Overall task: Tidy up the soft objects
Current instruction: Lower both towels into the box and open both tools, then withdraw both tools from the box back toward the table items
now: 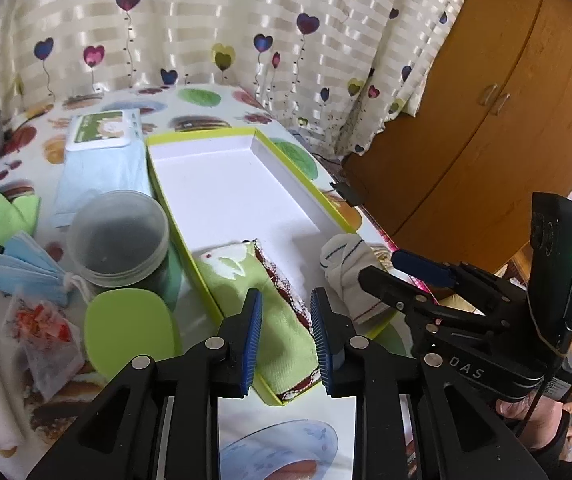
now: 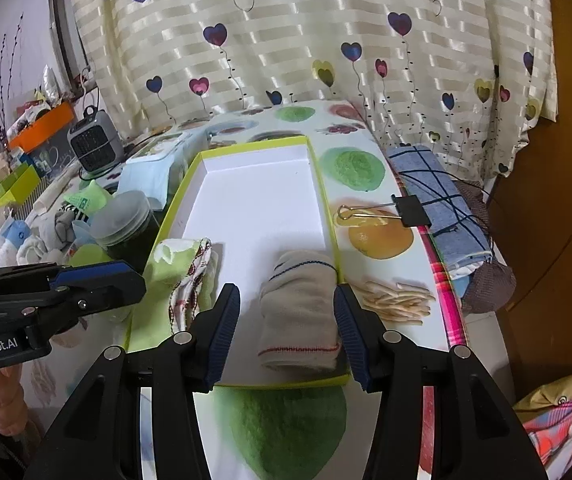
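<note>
A long box (image 1: 222,184) with a lime-green rim and a white floor lies on the printed tablecloth. At its near end rests a folded green towel (image 1: 262,292) with a red-patterned edge. My left gripper (image 1: 286,336) hovers over the towel, open, its blue pads clear of the cloth. Beside the towel, in the box's near right corner, lies a rolled grey-white sock (image 2: 298,304). My right gripper (image 2: 286,332) straddles the sock, open, with white floor showing between the left pad and the sock. The towel (image 2: 166,276) also shows in the right wrist view, and so does the box (image 2: 262,200).
Left of the box stand a clear plastic jar (image 1: 120,236), blue face masks (image 1: 26,268), a tissue pack (image 1: 104,132) and a green oval lid (image 1: 130,332). A binder clip (image 2: 410,210) and a blue checked cloth (image 2: 434,184) sit at the table's right edge. A wooden wardrobe (image 1: 486,100) stands beyond.
</note>
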Demonstrator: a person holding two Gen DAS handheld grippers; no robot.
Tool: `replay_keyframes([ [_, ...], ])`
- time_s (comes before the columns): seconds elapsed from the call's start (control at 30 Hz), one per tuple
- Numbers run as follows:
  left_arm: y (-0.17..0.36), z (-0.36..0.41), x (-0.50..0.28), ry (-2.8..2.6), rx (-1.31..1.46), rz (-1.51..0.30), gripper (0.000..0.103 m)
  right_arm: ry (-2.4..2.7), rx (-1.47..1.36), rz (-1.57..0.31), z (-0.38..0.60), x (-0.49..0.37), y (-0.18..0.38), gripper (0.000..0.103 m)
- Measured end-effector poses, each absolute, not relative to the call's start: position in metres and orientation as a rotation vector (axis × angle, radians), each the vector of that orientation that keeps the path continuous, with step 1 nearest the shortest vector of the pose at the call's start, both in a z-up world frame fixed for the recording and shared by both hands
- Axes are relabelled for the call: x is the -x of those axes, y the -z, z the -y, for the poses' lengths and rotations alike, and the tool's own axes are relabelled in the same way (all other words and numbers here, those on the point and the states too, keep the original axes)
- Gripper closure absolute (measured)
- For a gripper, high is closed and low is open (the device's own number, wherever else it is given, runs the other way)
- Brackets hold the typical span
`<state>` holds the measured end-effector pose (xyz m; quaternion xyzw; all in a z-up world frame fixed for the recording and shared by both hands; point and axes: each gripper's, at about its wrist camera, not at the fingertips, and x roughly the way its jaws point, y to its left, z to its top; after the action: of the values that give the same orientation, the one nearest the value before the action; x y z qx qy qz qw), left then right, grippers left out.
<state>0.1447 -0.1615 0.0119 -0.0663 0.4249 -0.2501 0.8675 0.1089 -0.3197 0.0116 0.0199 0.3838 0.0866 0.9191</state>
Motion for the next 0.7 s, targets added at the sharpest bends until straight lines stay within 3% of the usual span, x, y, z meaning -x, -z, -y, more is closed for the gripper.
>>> replay_keyframes([
  [0.7, -0.039, 0.122, -0.086, 0.432, 0.124, -0.806, 0.08, -0.255, 0.005, -0.752, 0.278, -0.067, -0.039, 0.053],
])
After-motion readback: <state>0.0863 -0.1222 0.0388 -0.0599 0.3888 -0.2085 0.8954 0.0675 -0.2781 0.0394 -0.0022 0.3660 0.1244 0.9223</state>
